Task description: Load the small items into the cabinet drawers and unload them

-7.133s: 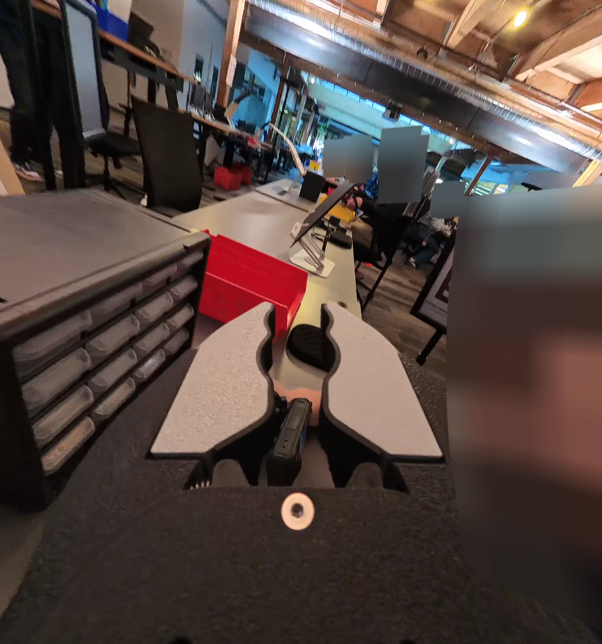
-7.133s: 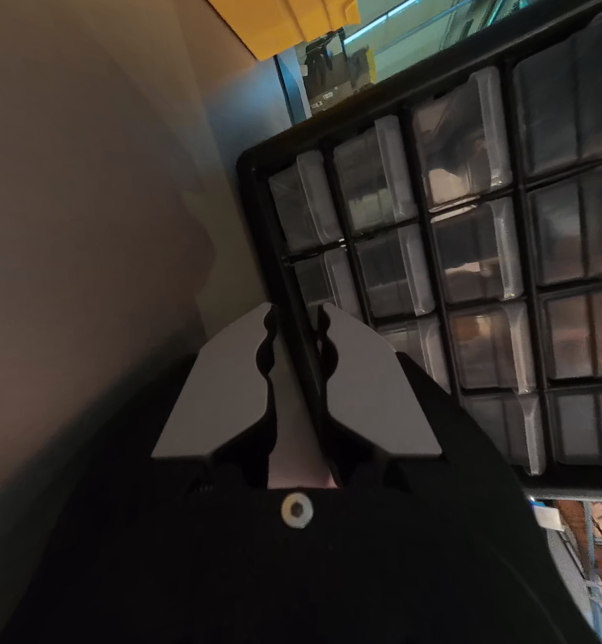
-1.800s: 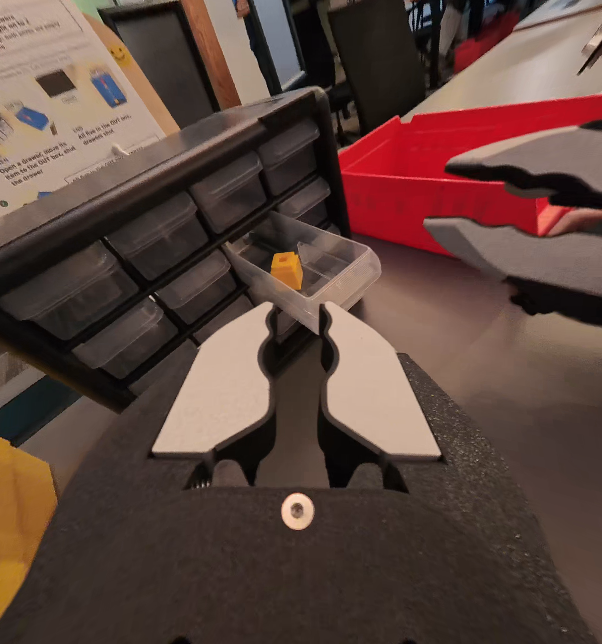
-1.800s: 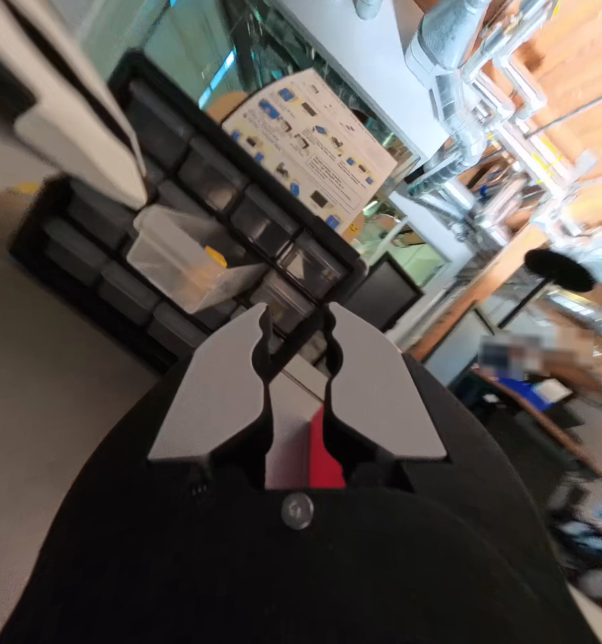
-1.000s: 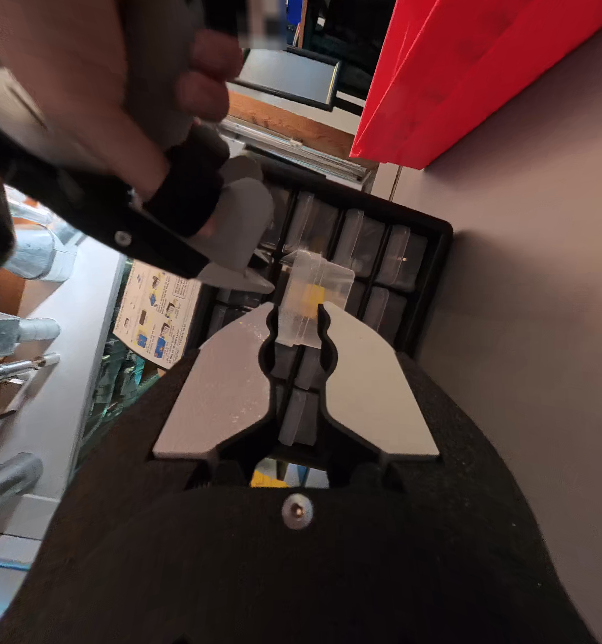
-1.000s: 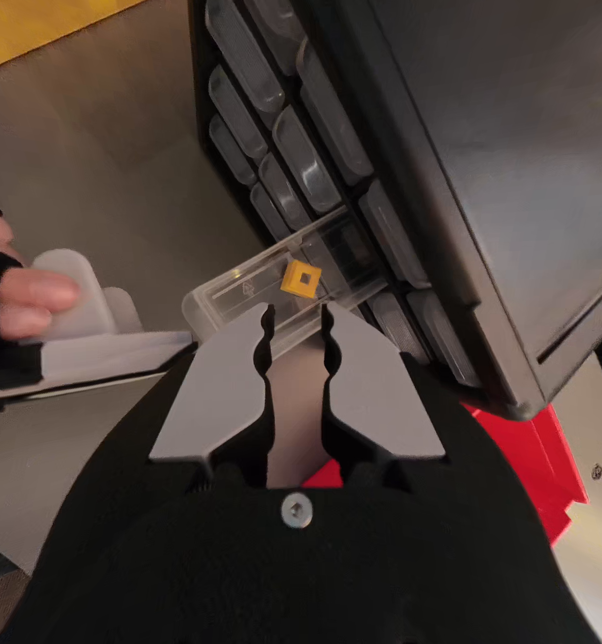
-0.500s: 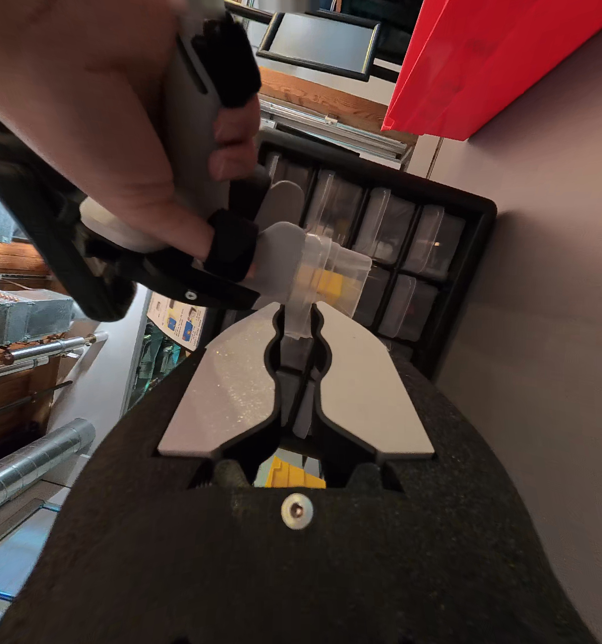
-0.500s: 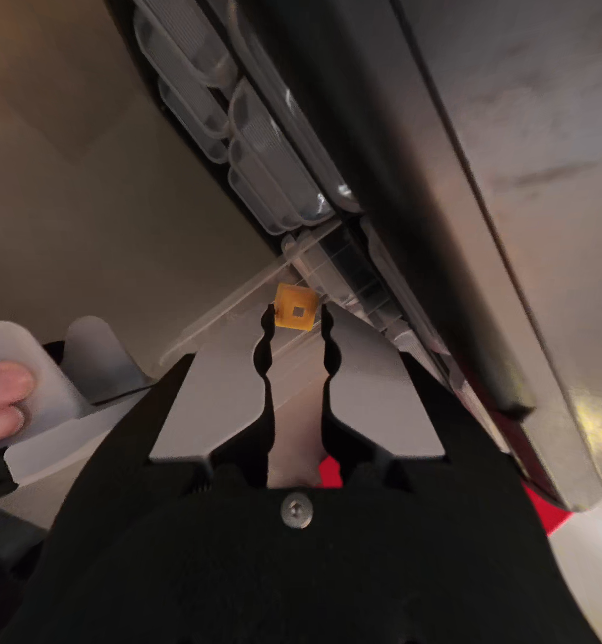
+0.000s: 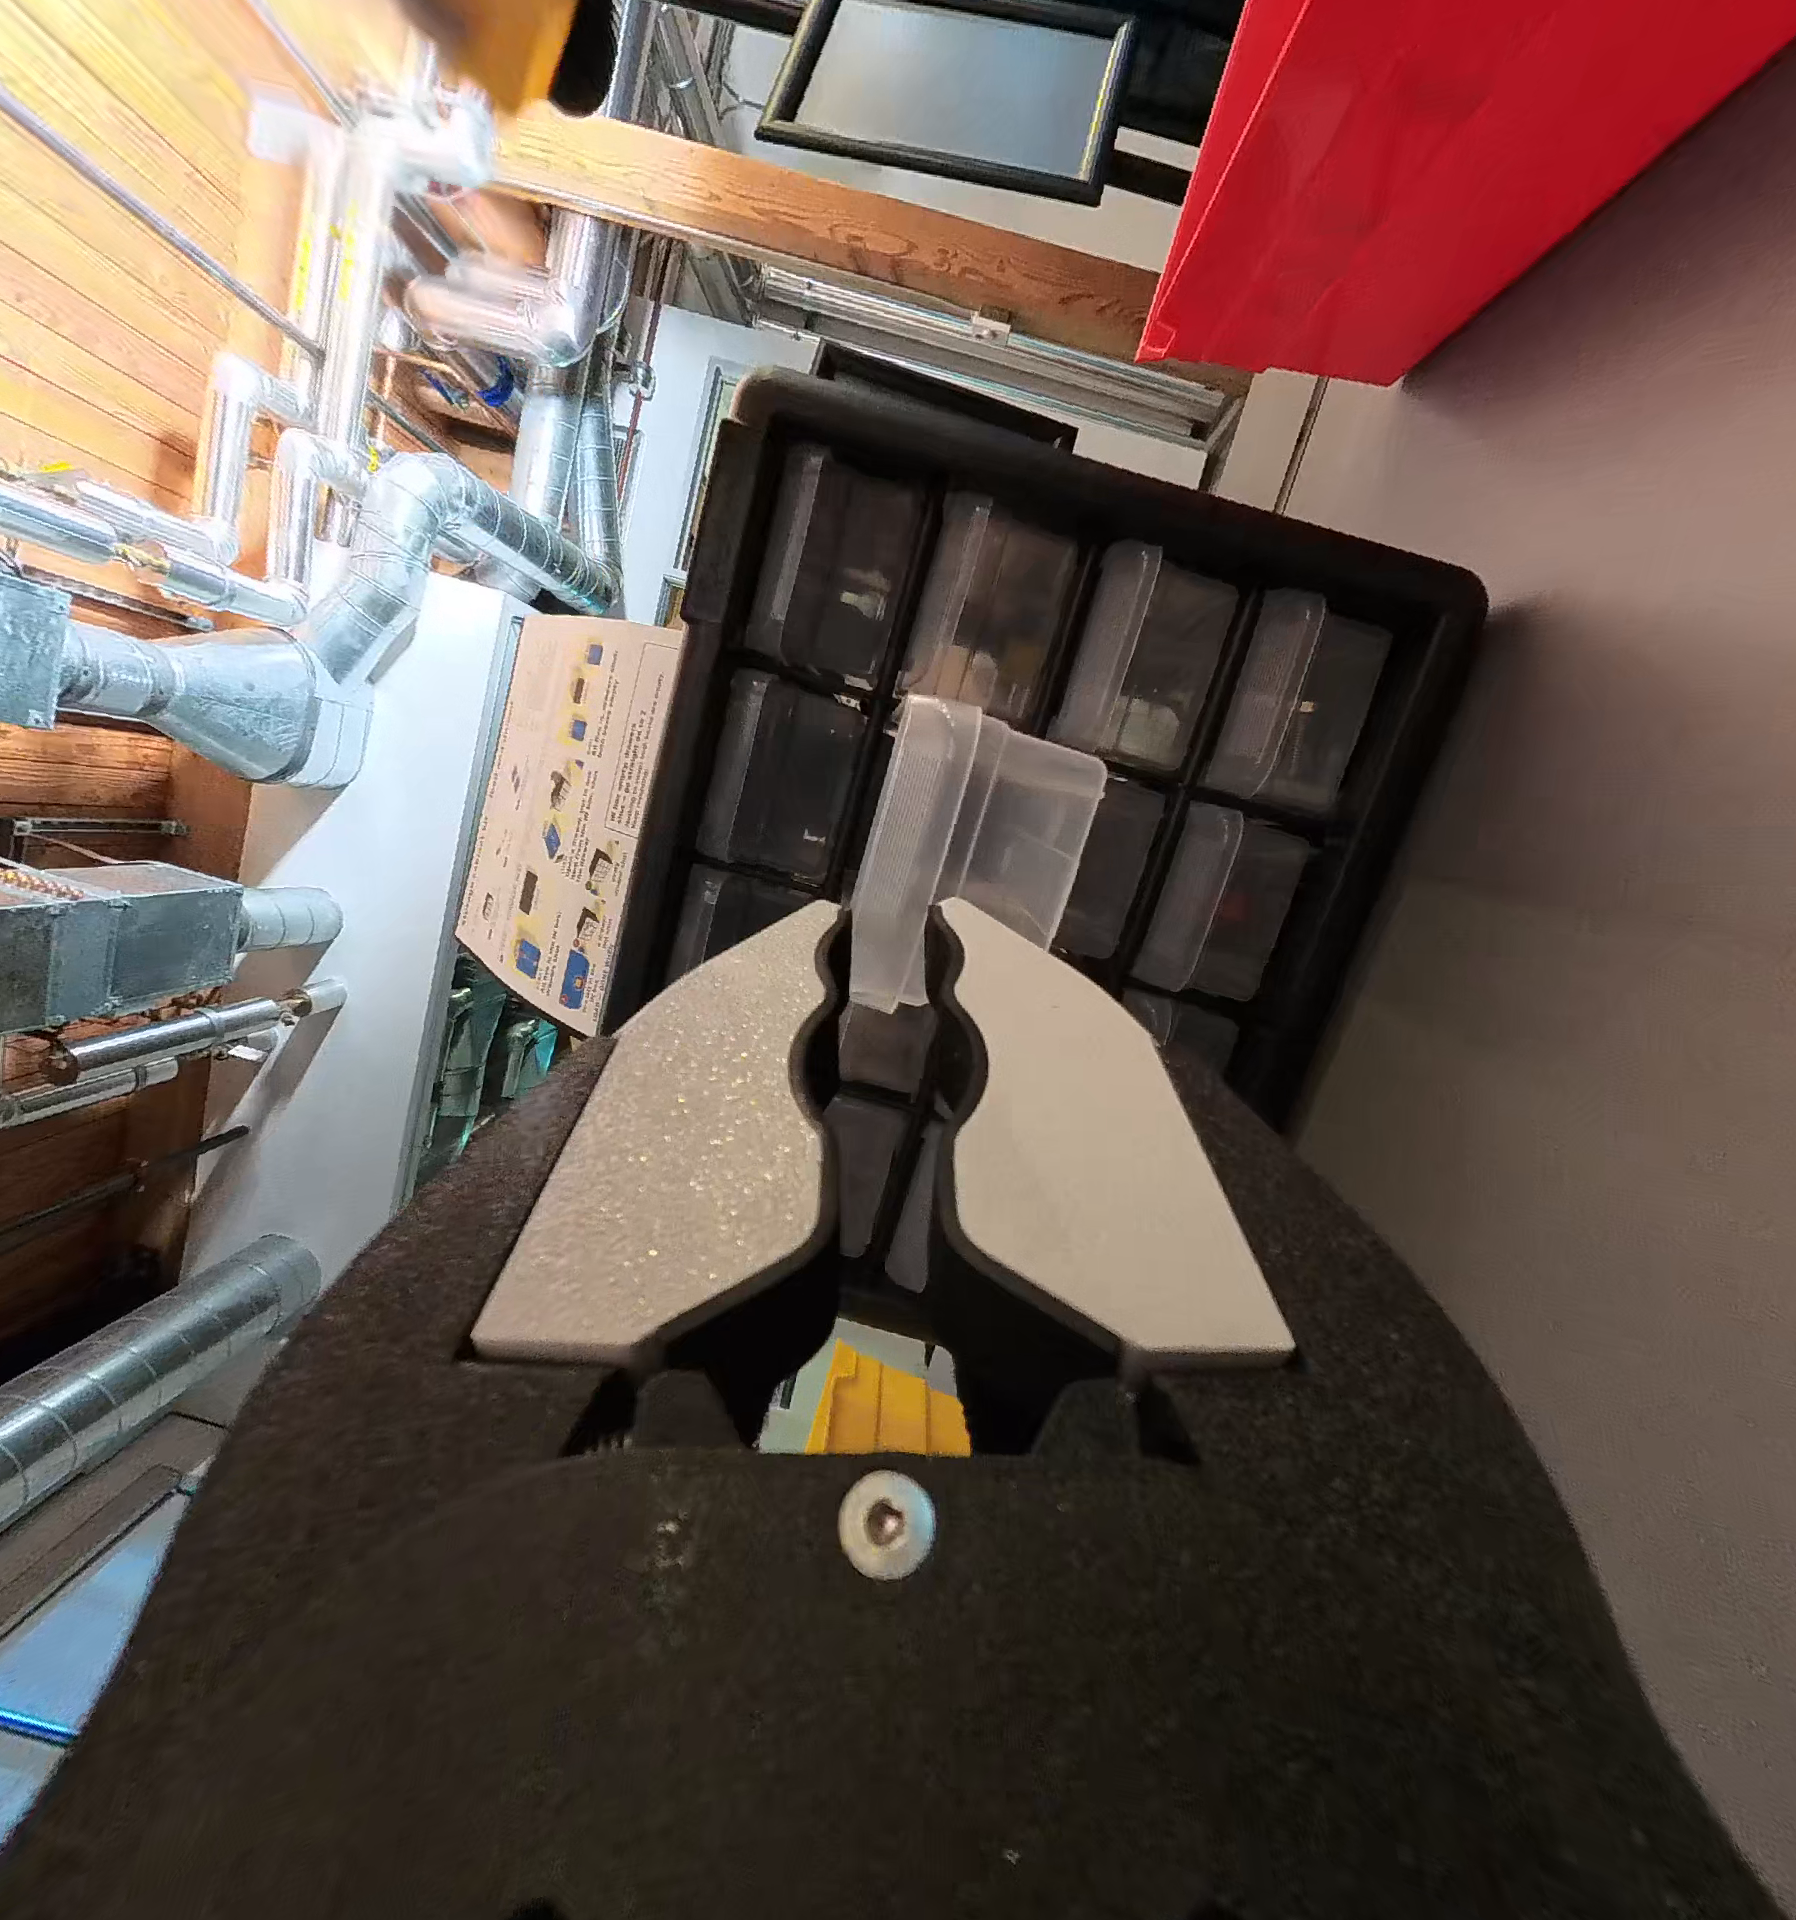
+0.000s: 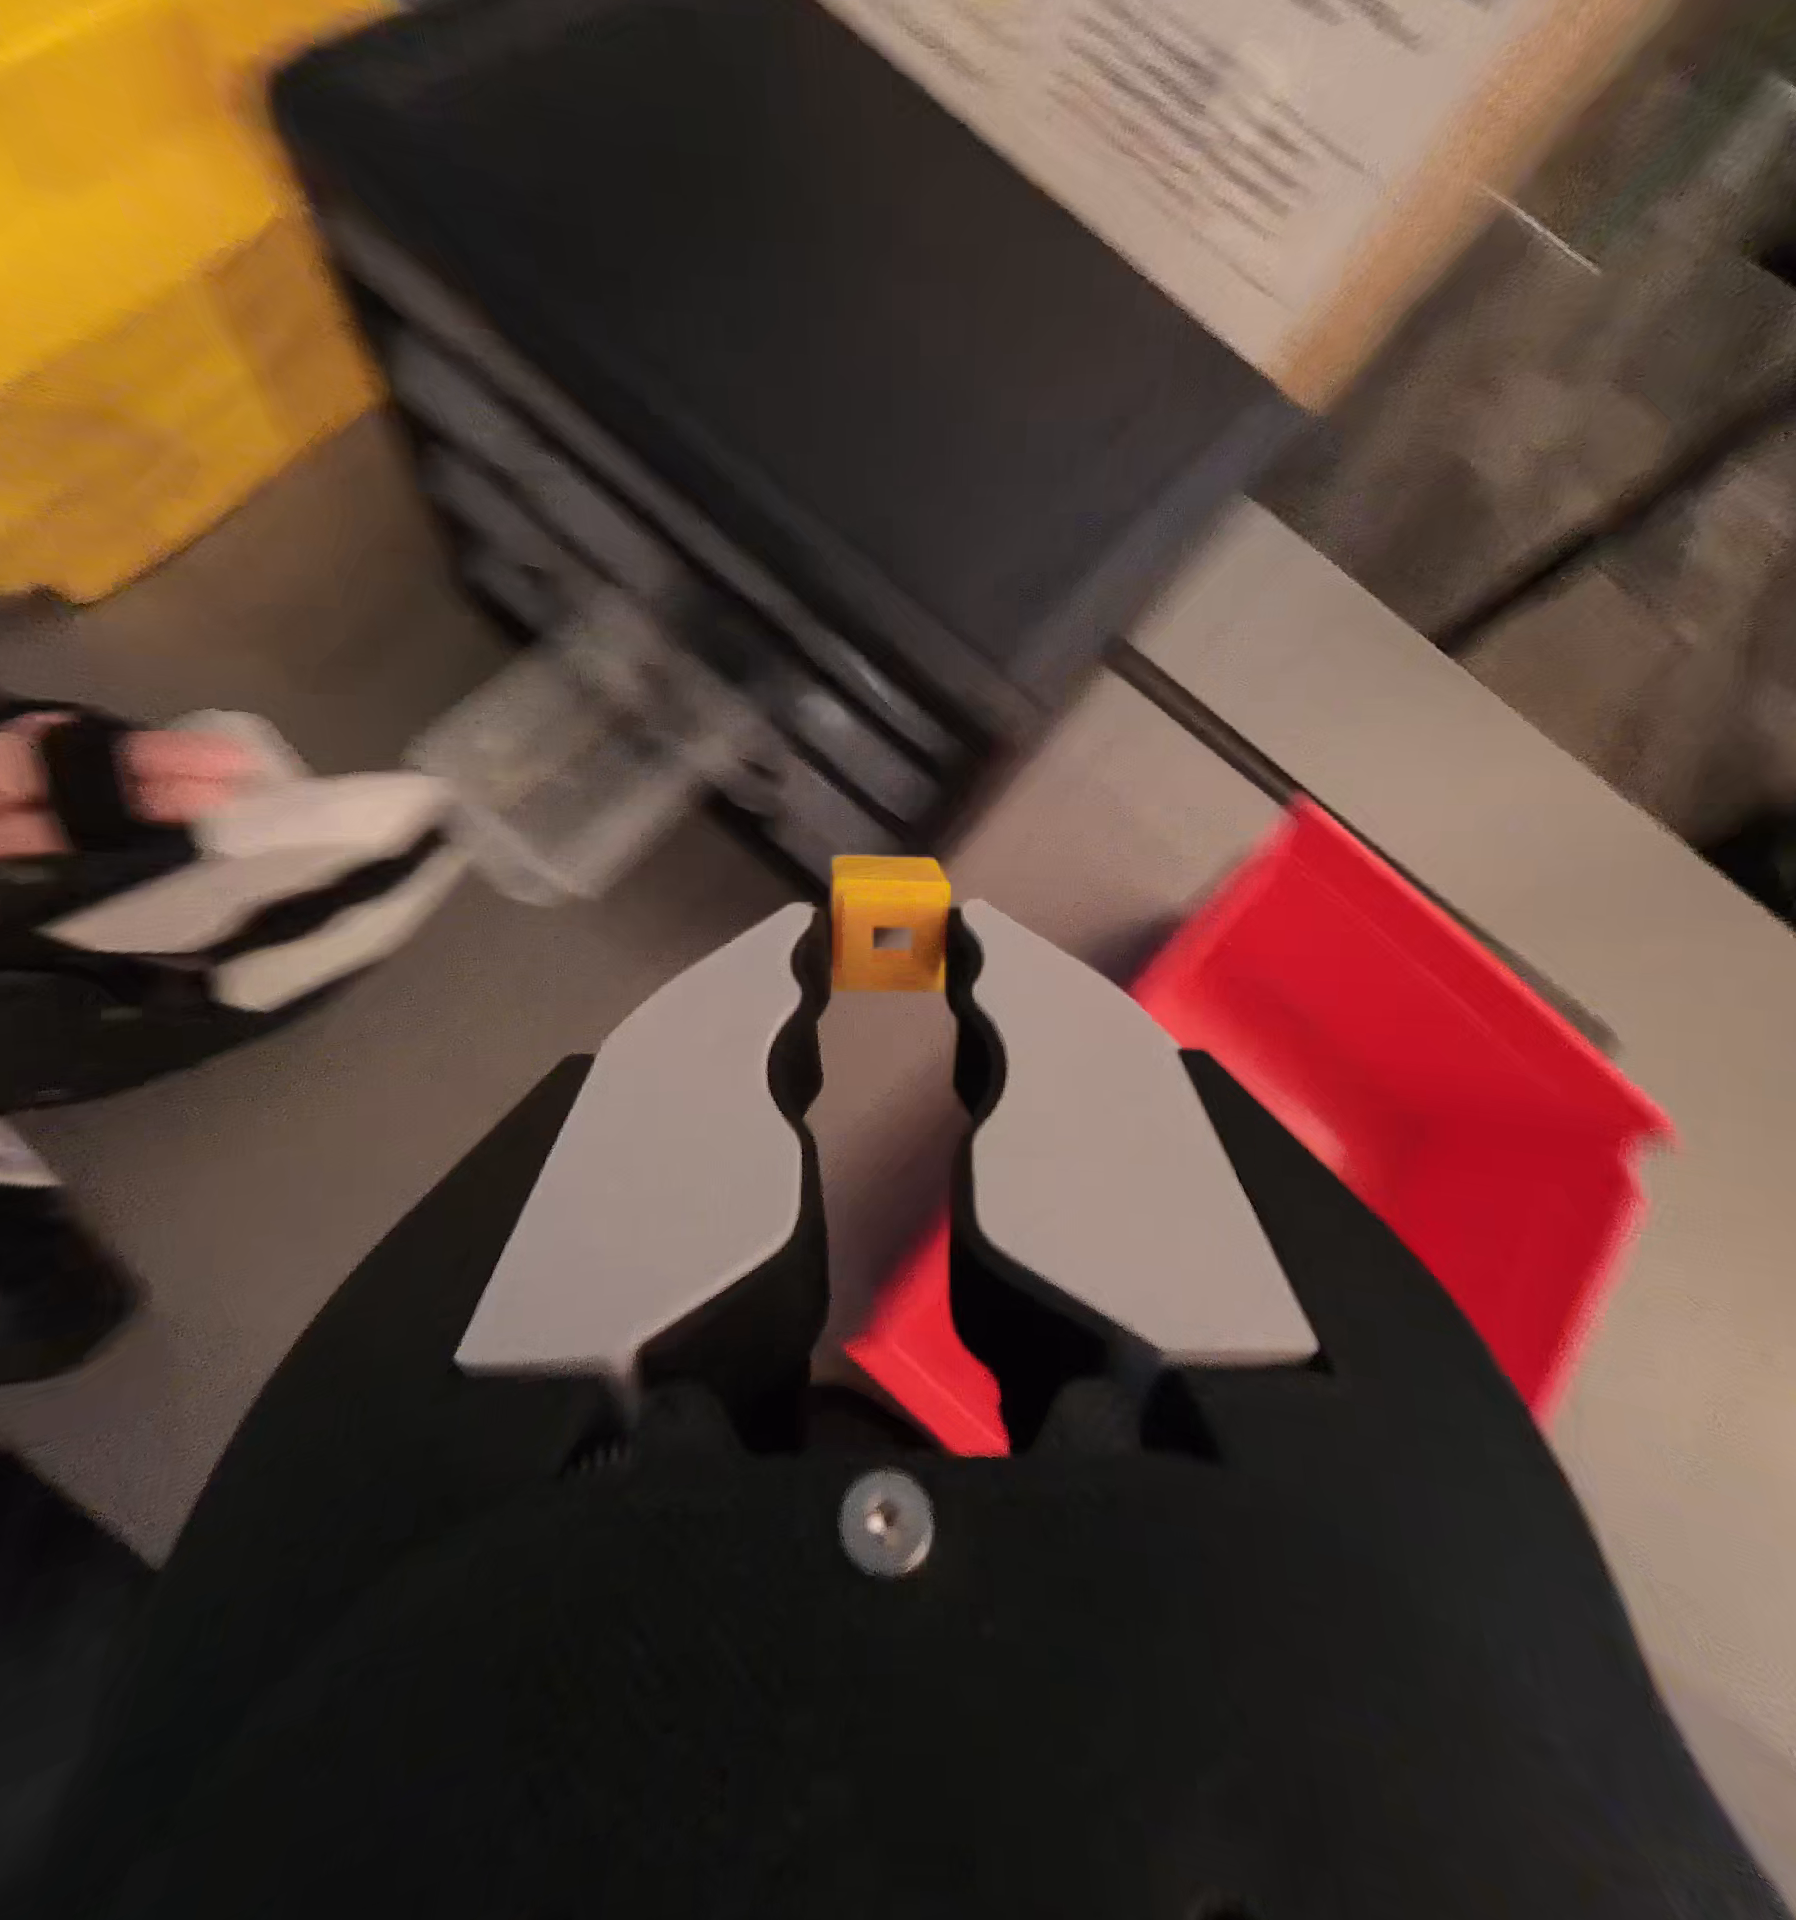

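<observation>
the right tool pinches a small yellow cube with a square hole at its very tips, over the grey worktop beside the red plastic bin; a slack grip could drop it. the left tool clamps the handle of the pulled-out clear plastic drawer of the black cabinet; tugging further could pull it free.

Grey table: black drawer cabinet at the middle, red bin to one side, yellow bin to the other.

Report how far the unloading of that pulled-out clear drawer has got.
Done: the clear drawer stands pulled out of the black cabinet, with no item visible in it. In hand: the right gripper pinches the yellow cube; the left gripper grips the drawer's front. Left: drop the cube, probably into the red bin, then shut the drawer.
</observation>
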